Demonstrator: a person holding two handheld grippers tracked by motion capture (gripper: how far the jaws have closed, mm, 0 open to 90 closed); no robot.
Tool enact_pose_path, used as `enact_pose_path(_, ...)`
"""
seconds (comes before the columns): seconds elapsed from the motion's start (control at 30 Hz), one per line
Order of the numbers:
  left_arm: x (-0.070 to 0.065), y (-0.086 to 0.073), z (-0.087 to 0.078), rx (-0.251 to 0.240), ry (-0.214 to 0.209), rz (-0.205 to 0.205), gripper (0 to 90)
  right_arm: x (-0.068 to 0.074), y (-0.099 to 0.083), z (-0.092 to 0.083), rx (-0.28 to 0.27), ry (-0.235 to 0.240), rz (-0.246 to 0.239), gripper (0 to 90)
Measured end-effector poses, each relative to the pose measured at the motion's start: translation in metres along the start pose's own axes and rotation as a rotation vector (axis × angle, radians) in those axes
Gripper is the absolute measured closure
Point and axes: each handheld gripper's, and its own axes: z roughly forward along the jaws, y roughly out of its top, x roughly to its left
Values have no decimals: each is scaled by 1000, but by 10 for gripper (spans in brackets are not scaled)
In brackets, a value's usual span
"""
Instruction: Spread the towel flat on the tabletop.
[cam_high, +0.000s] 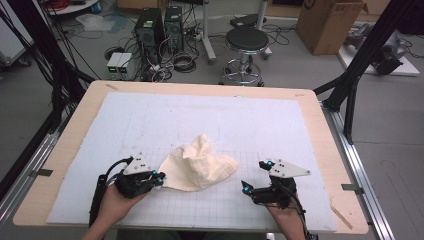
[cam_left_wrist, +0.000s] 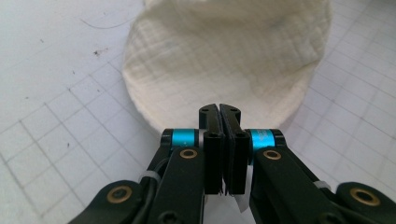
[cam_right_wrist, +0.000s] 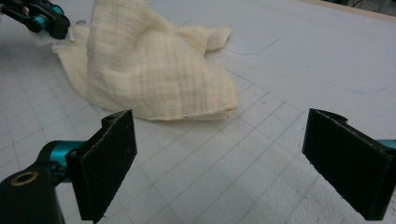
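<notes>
Surroundings: beyond the far edge of the table (cam_high: 70, 150), a round black stool (cam_high: 246, 40), two dark computer towers (cam_high: 159, 27) with tangled cables, and a cardboard box (cam_high: 330, 22) stand on the floor.
Table cover: a white gridded mat (cam_high: 260, 125) covers most of the table top.
In the way: the mat between the two claws and the cloth carries no other thing.
Cloth: a cream, waffle-textured cloth (cam_high: 200, 165) lies crumpled near the middle of the mat, towards the person's side, with one fold peaked upward.
Left claw: the left claw (cam_high: 159, 178) sits at the cloth's left edge; in the left gripper view its jaws are pressed together, and the rounded hem of the cloth (cam_left_wrist: 224, 60) lies right at the tips (cam_left_wrist: 219, 109). Whether a bit of hem is pinched, I cannot tell.
Right claw: the right claw (cam_high: 257, 175) stands wide apart, holding nothing, well to the right of the cloth (cam_right_wrist: 154, 70).
</notes>
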Motion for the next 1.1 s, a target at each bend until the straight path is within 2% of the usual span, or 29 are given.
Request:
enact_pose_path(0.13, -8, -7, -9, -16, 2, 23, 877, 3, 5, 8, 8, 13, -15, 105)
enact_pose_path(0.27, -8, -7, -7, -22, -6, 23, 877, 3, 13, 20, 35, 49, -70, 275)
enact_pose_path(0.3, -8, -7, -7, -17, -7, 27, 877, 0, 16, 29, 65, 60, -86, 337)
enact_pose_path(0.33, -8, -8, -6, -18, -8, 24, 877, 0, 16, 29, 65, 60, -86, 337)
enact_pose_path(0.47, -3, -11, -4, -7, -7, 22, 877, -8, 20, 46, 99, 69, -81, 443)
enact_pose_path(0.53, -1, -12, -4, -11, -5, 18, 877, -12, 22, 54, 116, 87, -63, 492)
enact_pose_path(0.6, 0, -13, -4, -9, -9, 13, 877, -15, 23, 63, 151, 122, -44, 600)
enact_pose_path(0.63, 0, -13, -4, -9, -8, 11, 877, -15, 23, 63, 151, 122, -44, 600)
enact_pose_path(0.7, 0, -14, -4, -15, -9, 8, 877, -14, 22, 66, 176, 137, -56, 700)
enact_pose_path(0.8, -2, -14, -6, -20, -12, 14, 877, -11, 23, 65, 196, 137, -80, 777)
enact_pose_path(0.93, -8, -14, -11, -31, -17, 26, 877, -7, 24, 55, 193, 145, -83, 785)
enact_pose_path(1.1, -13, -15, -13, -40, -31, 30, 877, 1, 23, 33, 201, 145, -102, 781)
